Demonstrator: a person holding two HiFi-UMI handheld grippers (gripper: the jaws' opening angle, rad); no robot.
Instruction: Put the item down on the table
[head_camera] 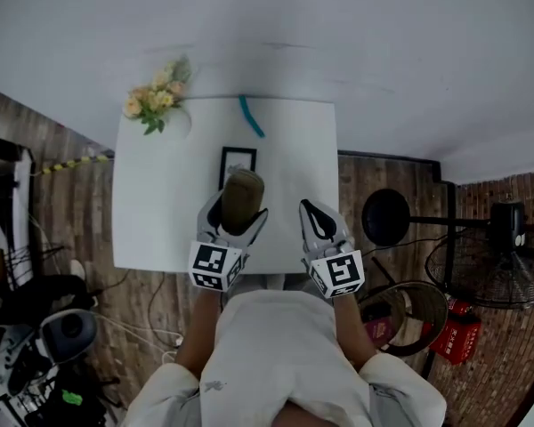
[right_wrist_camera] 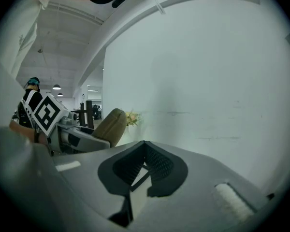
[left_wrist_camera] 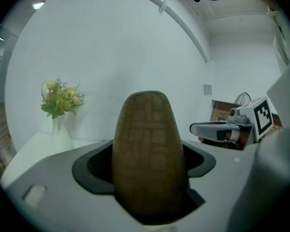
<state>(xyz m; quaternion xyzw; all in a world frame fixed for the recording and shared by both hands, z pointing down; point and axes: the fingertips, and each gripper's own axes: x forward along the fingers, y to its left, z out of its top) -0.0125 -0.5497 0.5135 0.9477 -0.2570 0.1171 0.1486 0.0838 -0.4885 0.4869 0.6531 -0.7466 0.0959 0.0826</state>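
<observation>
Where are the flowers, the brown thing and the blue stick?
flowers (head_camera: 154, 98): head view, on the yellow blooms.
brown thing (left_wrist_camera: 149, 153): left gripper view, on its front face.
blue stick (head_camera: 250, 116): head view, on its middle.

Place: I'm in a studio-like lab hall | staged white table (head_camera: 151, 212) against bare white wall (head_camera: 383, 52) | cables (head_camera: 149, 329), floor fan (head_camera: 491, 269), fire extinguisher (head_camera: 460, 334) around me

No legible text, brand, number or sign is showing in any view. The cube (head_camera: 215, 267) on the left gripper (head_camera: 238, 210) and the cube (head_camera: 336, 274) on the right gripper (head_camera: 308, 208) are displaying only black-and-white square marker patterns. Red objects (head_camera: 458, 334) at 4 o'clock in the head view are bearing print too small to read.
</observation>
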